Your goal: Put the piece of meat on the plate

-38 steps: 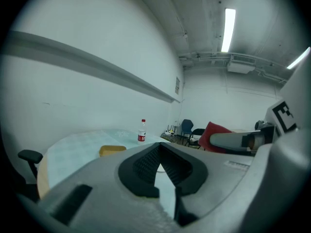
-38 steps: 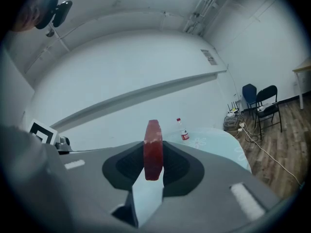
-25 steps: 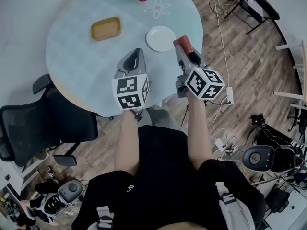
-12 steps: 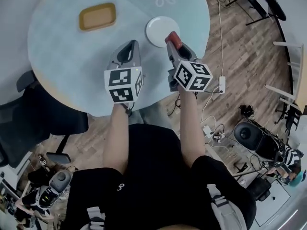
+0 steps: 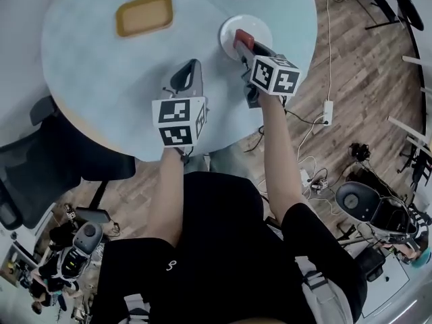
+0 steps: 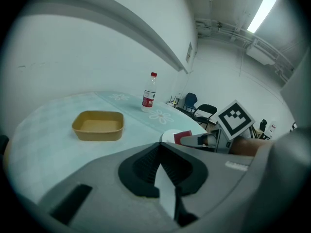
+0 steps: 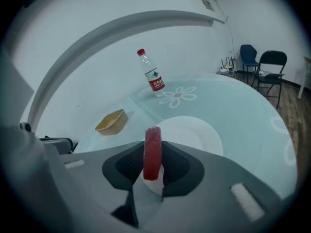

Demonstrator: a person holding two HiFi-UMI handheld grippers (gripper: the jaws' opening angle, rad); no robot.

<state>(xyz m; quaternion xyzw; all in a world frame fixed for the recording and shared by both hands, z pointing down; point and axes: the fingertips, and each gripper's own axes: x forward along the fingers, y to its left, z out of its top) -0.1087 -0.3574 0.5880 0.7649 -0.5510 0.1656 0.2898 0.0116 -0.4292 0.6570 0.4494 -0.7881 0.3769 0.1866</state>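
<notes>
Head view: right gripper (image 5: 243, 48) pinches the red piece of meat (image 5: 242, 40) upright, just over the near edge of the white plate (image 5: 262, 25). Carrying looks done; lowering and release are left. Left gripper (image 5: 190, 78) hovers alongside, jaws together, empty.

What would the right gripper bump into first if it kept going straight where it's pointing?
Most likely the white plate. The right gripper points down toward it, with the red meat in its jaws just over the plate's near edge. How near it is, I can't tell.
</notes>
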